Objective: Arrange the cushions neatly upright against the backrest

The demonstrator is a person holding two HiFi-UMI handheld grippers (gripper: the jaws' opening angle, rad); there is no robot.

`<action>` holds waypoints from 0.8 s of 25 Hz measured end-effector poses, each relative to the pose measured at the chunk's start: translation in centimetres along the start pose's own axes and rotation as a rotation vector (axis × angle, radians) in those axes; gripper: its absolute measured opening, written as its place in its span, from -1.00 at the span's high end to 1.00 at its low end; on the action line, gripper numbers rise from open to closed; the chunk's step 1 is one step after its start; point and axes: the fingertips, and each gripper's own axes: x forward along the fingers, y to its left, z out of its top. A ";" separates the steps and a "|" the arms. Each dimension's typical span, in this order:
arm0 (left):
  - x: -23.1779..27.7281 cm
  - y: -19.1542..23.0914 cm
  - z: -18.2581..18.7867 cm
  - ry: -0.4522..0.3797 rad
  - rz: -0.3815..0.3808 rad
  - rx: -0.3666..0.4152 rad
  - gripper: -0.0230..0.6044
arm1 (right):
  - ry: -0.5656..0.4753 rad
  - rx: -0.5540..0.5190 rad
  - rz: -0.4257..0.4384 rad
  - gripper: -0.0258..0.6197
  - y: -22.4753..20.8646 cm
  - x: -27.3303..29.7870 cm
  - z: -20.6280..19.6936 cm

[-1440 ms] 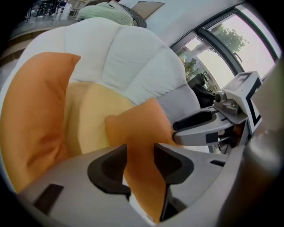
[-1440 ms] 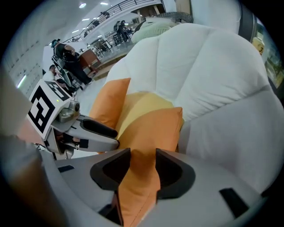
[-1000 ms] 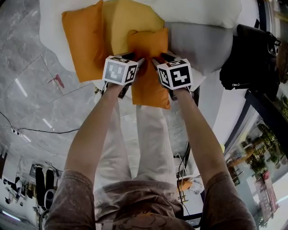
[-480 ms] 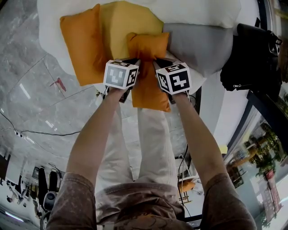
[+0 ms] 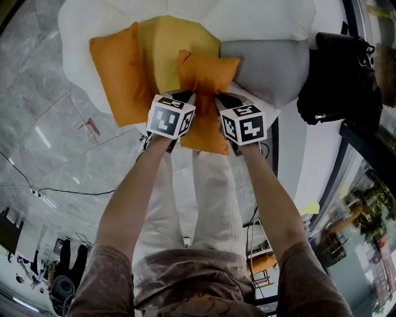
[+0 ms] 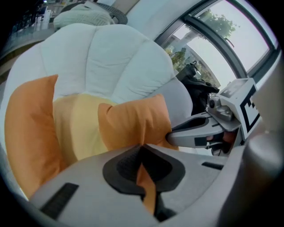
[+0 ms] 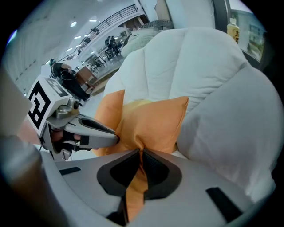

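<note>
A small orange cushion (image 5: 207,74) lies on the white chair's seat, in front of the yellow cushion (image 5: 164,52). My left gripper (image 5: 185,98) is shut on the small cushion's left edge, and a fold of orange fabric (image 6: 144,186) shows between its pads. My right gripper (image 5: 224,99) is shut on the right edge, with fabric (image 7: 135,186) pinched the same way. In the left gripper view the small cushion (image 6: 133,124) stands up in front of the backrest (image 6: 102,62). A large orange cushion (image 5: 117,71) leans at the left and a grey cushion (image 5: 266,65) at the right.
The white padded backrest (image 5: 247,18) curves behind all the cushions. A black bag (image 5: 337,74) sits to the right of the chair. The person's legs (image 5: 198,198) stand on a grey marble floor (image 5: 43,124) below the seat edge.
Both grippers have closed in on the small orange cushion's side edges. It now looks bunched and narrower between them, and sits a little closer to the yellow cushion.
</note>
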 end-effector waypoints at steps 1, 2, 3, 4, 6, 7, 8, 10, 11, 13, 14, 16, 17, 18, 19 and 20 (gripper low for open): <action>-0.5 -0.5 0.5 -0.005 0.001 0.026 0.89 | -0.018 0.015 -0.002 0.79 0.0 -0.6 0.2; -1.0 -0.9 1.1 -0.012 0.002 0.055 0.89 | -0.036 0.025 -0.005 0.80 0.0 -1.2 0.5; -1.5 -1.2 1.7 -0.019 0.003 0.087 0.89 | -0.056 0.029 -0.010 0.80 0.1 -1.8 0.9; -2.1 -1.6 2.4 -0.026 0.006 0.117 0.89 | -0.076 0.030 -0.016 0.80 0.2 -2.4 1.4; -3.6 -2.1 4.2 -0.036 0.025 0.171 0.89 | -0.124 0.034 -0.031 0.81 0.5 -3.7 2.6; -4.4 -2.4 5.2 -0.042 0.035 0.196 0.89 | -0.152 0.039 -0.040 0.81 0.6 -4.4 3.3; -5.2 -2.7 6.2 -0.051 0.046 0.222 0.89 | -0.180 0.046 -0.050 0.81 0.8 -5.2 4.0; -6.6 -3.4 8.4 -0.070 0.064 0.274 0.89 | -0.238 0.064 -0.070 0.81 0.8 -6.8 5.8; -7.2 -3.7 9.5 -0.078 0.072 0.300 0.89 | -0.266 0.073 -0.079 0.81 0.8 -7.5 6.7; -8.3 -4.2 11.8 -0.096 0.087 0.345 0.89 | -0.317 0.085 -0.095 0.81 0.6 -8.9 8.6; -8.9 -4.4 12.9 -0.107 0.093 0.359 0.89 | -0.340 0.087 -0.102 0.81 0.5 -9.6 9.5; -9.8 -5.0 14.9 -0.131 0.103 0.383 0.89 | -0.383 0.086 -0.115 0.81 0.2 -10.9 11.2; -10.2 -5.4 15.9 -0.142 0.107 0.395 0.89 | -0.401 0.087 -0.121 0.81 0.0 -11.5 12.0; -10.5 -5.8 16.8 -0.151 0.109 0.405 0.89 | -0.416 0.088 -0.126 0.81 -0.3 -12.1 12.7; -10.7 -6.1 17.6 -0.159 0.110 0.412 0.89 | -0.429 0.088 -0.131 0.81 -0.6 -12.6 13.4; -10.9 -6.4 18.3 -0.167 0.110 0.417 0.89 | -0.441 0.089 -0.135 0.81 -1.0 -13.1 14.0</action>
